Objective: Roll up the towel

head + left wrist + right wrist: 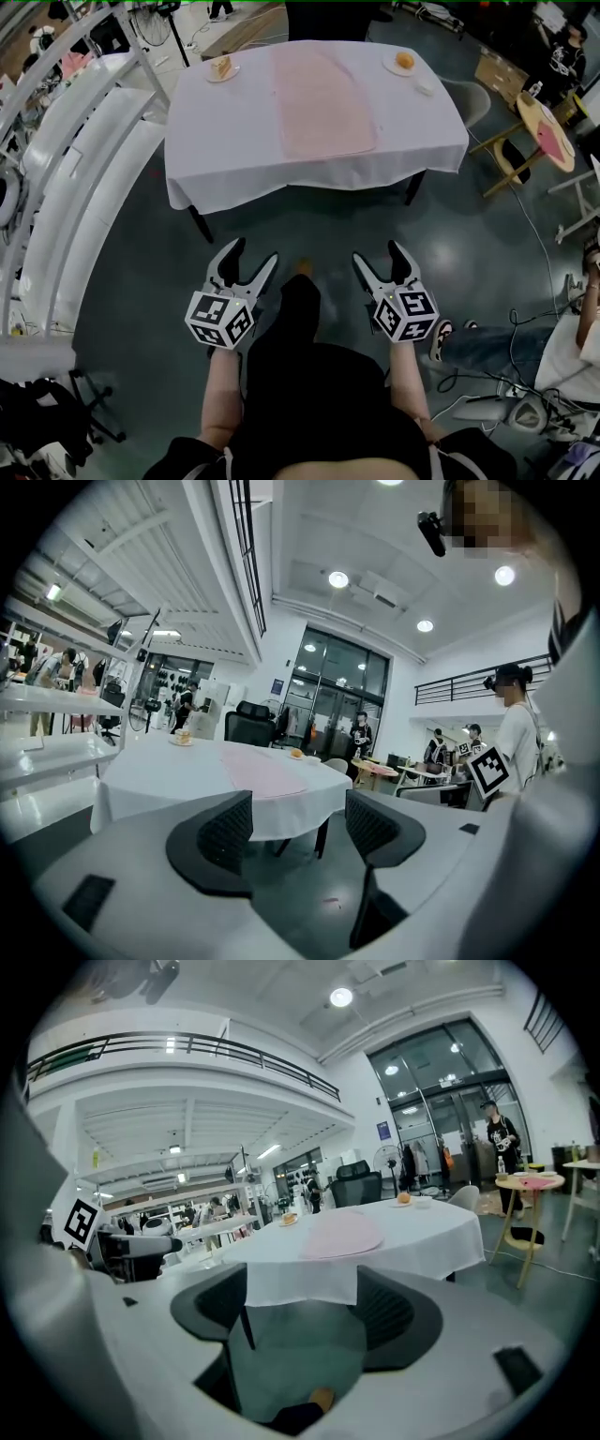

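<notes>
Towel: one pink towel (323, 101) is spread flat on the desk (216, 141), well ahead of both tongs, touched by neither
Left tongs (251, 255): jaws held apart, nothing between them
Right tongs (379, 255): jaws held apart, nothing gripped
Plates (232, 73): two are counted, farther from the tongs than the towel
</notes>
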Motion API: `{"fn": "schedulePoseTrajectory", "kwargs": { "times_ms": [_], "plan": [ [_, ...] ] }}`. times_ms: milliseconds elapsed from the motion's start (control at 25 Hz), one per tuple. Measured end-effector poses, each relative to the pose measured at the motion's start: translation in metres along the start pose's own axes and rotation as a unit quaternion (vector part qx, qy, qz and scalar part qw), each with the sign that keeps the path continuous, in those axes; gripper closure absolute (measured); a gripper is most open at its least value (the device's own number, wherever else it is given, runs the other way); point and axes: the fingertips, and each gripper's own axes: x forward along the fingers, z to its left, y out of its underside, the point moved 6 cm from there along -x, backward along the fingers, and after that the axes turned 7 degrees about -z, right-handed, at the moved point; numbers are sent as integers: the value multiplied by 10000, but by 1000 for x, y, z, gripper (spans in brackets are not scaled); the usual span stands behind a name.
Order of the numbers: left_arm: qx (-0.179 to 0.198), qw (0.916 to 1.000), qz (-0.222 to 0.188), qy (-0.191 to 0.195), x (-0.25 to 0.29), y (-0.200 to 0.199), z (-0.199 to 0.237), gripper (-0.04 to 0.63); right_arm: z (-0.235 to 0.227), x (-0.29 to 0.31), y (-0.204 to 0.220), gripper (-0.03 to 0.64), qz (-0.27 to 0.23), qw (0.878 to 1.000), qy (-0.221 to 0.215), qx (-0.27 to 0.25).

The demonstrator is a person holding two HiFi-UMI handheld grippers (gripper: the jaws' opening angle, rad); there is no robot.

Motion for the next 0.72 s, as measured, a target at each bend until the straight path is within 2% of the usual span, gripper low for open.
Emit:
{"fn": "schedulePoseTrajectory", "kwargs": {
  "times_ms": [320,720],
  "plan": [
    [41,9999,-71,104,94,-32,28,278,-48,75,-42,236,0,9999,124,-43],
    [179,9997,-137,79,198,-77,88,278,-85,190,-97,236,-152,9998,72,-94]
  ]
}}
